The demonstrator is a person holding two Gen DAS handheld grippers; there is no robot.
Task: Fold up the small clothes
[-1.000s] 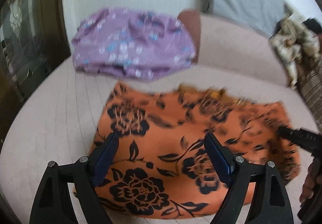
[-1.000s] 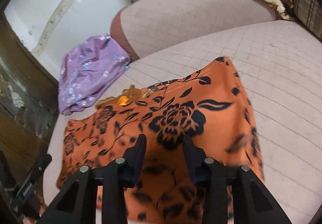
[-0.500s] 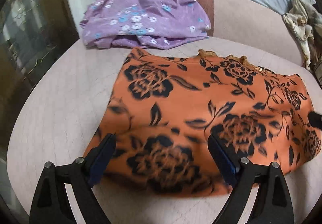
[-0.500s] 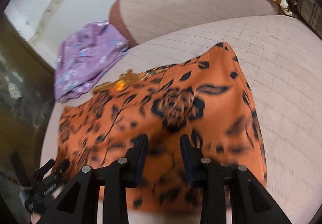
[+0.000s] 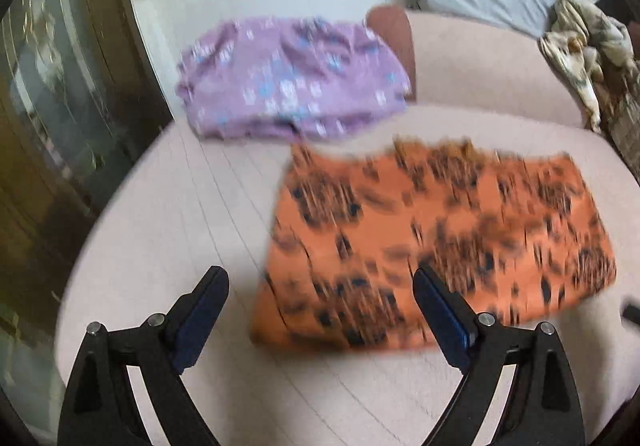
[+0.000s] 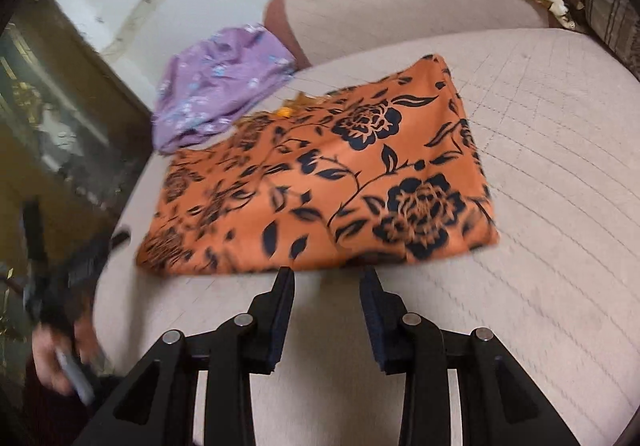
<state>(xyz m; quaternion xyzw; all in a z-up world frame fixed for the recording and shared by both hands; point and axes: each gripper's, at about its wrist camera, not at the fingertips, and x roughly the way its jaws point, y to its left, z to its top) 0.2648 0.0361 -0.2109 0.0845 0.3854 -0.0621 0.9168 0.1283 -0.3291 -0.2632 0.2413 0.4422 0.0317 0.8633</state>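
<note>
Both hand-held grippers, left [image 5: 320, 310] spread wide and right [image 6: 326, 278] narrowly parted, are held empty just near of the folded orange black-flowered cloth [image 6: 320, 181], laid flat on quilted pink upholstery [image 6: 560, 205].

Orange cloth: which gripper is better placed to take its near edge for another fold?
Probably the right gripper: its open jaws sit just short of the orange cloth's near edge. The left gripper, wide open, straddles only the cloth's left corner.
</note>
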